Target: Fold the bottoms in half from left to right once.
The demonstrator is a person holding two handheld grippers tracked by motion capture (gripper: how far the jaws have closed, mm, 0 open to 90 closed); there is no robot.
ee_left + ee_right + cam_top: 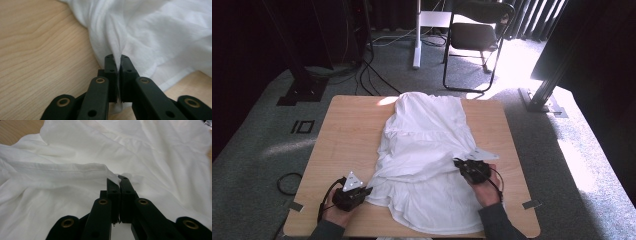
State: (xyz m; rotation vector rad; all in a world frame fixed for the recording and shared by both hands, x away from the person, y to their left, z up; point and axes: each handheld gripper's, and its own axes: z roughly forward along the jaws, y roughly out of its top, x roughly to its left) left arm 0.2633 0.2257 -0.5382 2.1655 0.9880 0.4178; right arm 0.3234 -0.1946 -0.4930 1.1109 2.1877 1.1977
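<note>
Table (342, 125) carries the white garment (424, 150), spread down its middle, still rumpled and unfolded. My left gripper (117, 65) is pinching its near-left edge, my right gripper (117, 182) a seam fold at the near right. Both grips set; folding itself remains.

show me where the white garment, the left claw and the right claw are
white garment (424, 130), high view, on the middle of the spread cloth
left claw (118, 61), left gripper view, at the tips, shut on a fold of the cloth
right claw (118, 182), right gripper view, at the tips, shut on a hemmed edge
</note>
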